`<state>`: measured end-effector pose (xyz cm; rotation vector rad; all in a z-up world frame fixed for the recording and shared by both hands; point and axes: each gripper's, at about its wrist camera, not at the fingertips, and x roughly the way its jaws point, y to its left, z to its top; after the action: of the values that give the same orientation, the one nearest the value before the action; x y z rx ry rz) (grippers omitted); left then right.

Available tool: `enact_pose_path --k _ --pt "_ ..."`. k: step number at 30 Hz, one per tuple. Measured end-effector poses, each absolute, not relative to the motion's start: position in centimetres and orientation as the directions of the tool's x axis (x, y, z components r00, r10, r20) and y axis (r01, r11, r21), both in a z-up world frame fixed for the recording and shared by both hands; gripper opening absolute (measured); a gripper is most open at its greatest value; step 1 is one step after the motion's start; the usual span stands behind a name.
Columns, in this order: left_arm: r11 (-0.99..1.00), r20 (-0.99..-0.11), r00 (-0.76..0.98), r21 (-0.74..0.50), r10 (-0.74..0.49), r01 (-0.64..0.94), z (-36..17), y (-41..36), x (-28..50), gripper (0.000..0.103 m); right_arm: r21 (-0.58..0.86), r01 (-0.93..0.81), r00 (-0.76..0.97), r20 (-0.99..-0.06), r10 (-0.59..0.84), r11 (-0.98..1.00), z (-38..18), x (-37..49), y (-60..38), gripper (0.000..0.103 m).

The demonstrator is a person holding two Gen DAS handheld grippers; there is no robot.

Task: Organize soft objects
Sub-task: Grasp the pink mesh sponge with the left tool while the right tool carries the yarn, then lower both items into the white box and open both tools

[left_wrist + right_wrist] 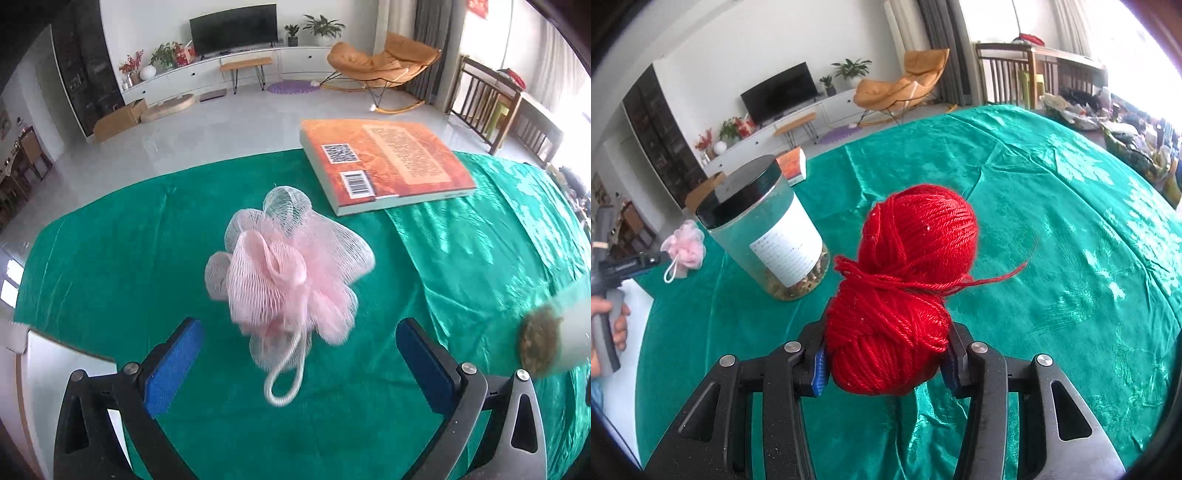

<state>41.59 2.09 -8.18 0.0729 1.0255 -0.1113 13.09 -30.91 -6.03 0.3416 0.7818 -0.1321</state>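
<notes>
the right gripper [882,363] is closed tight on a ball of red yarn [905,288], with its blue pads pressing the lower part from both sides, above the green cloth [1052,221]. one loose thread hangs out to the right. a jar [764,229] with a dark lid stands on the cloth to the left of the yarn. the left gripper [299,365] has its fingers wide apart, holding nothing. the pink mesh sponge [288,273] lies on the cloth just in front of them, its white cord loop between them. an orange book [384,162] lies behind it.
</notes>
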Motion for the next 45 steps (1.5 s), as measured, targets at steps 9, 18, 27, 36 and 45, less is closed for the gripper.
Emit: enact_pose_path --k 9,18,27,36,45 --pt "0.996 -0.875 0.476 -0.072 -0.086 0.048 -11.3 2.7 44.9 0.058 0.392 0.296 0.704 -0.705 0.078 0.871 -9.0 17.1 -34.6 0.050" --pt "0.913 -0.726 0.558 -0.368 -0.402 0.178 -3.3 7.3 34.9 0.037 0.397 0.176 0.812 -0.577 0.095 0.901 -1.7 14.2 -32.4 0.050" --pt "0.943 -0.681 0.657 -0.289 -0.323 0.163 6.7 22.7 15.6 0.041 0.349 -0.225 0.709 -0.581 0.399 0.910 3.7 9.6 -13.1 0.050" --pt "0.992 -0.733 0.677 -0.020 0.070 -0.124 4.0 33.1 2.9 0.098 0.539 -0.589 0.303 -0.543 0.783 0.602 5.5 6.0 10.4 0.060" --pt "0.941 -0.725 0.627 0.082 0.283 -0.329 1.2 33.5 0.2 0.098 0.473 -0.591 0.294 -0.628 0.721 0.653 3.8 6.6 13.3 0.074"
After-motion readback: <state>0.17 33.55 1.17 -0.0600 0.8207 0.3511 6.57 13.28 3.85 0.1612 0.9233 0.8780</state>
